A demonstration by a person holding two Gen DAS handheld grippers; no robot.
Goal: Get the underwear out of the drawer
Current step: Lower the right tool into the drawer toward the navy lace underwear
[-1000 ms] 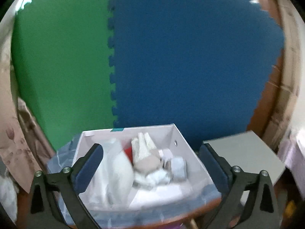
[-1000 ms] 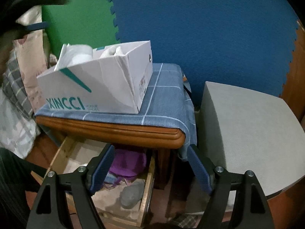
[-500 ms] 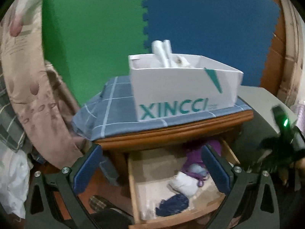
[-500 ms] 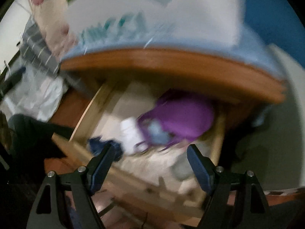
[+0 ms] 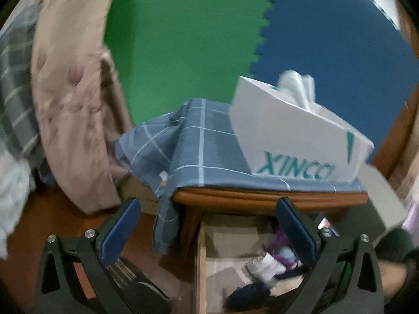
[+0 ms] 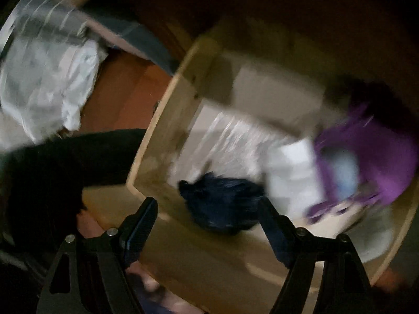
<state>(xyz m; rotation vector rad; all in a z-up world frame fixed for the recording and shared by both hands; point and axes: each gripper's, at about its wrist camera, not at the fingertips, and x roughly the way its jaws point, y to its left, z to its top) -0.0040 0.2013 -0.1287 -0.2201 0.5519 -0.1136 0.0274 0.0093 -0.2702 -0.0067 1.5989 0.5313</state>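
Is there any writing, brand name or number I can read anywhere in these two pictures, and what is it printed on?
"XINCC": teal capitals on the side of the white box standing on the blue checked cloth; the end of the word runs into blur.
Small tag at the cloth's hem: too small to read.
Right wrist view, looking into the open drawer: motion-blurred, no text shows.

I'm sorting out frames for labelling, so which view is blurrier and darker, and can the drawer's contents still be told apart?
Right wrist view: heavy motion smear, dark upper half; in the drawer only colour blobs read, a dark blue bundle, a white piece, a purple garment. Left wrist view: brighter, mildly blurred, fisheye-bent; the white box lettering partly reads.
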